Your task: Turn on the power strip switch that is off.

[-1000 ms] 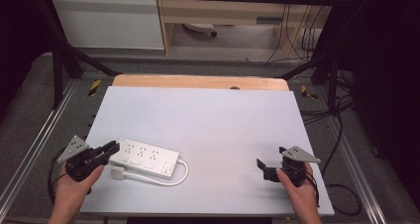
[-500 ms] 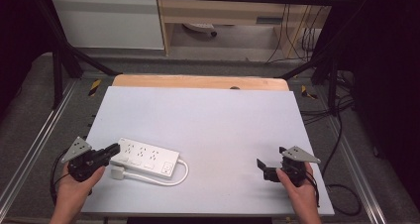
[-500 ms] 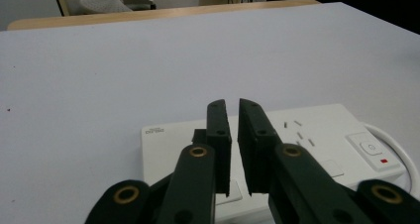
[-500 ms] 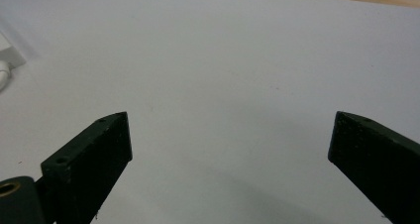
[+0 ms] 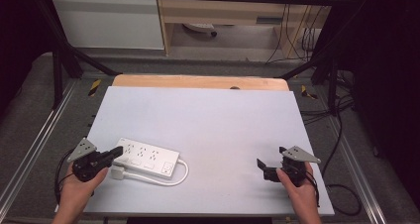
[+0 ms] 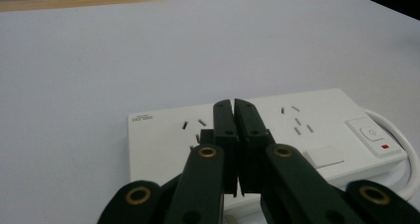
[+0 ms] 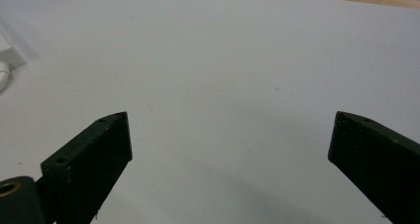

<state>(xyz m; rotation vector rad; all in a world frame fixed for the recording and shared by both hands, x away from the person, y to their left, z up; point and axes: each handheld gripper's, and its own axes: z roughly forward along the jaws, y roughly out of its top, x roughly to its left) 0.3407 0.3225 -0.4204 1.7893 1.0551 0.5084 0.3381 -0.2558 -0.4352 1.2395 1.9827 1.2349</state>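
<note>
A white power strip (image 5: 148, 157) lies flat on the near left of the pale table (image 5: 208, 115), its cable (image 5: 182, 174) looping back to a plug (image 5: 119, 173) beside it. My left gripper (image 5: 117, 151) hovers at the strip's left end. In the left gripper view the strip (image 6: 307, 120) sits just beyond the gripper (image 6: 234, 107). Its jaws have just been closing and now meet, shut, with nothing between them. Near the table's front right, my right gripper (image 5: 262, 168) stands open over bare table (image 7: 230, 130).
A wooden strip (image 5: 198, 81) borders the table's far edge. Black frame rails (image 5: 29, 149) run along both sides, with loose cables (image 5: 341, 135) on the floor to the right. Cabinets (image 5: 109, 21) stand behind.
The left gripper's jaws have come together, and the gripper has sunk slightly toward the near edge by the strip's left end. The right gripper has stayed still.
</note>
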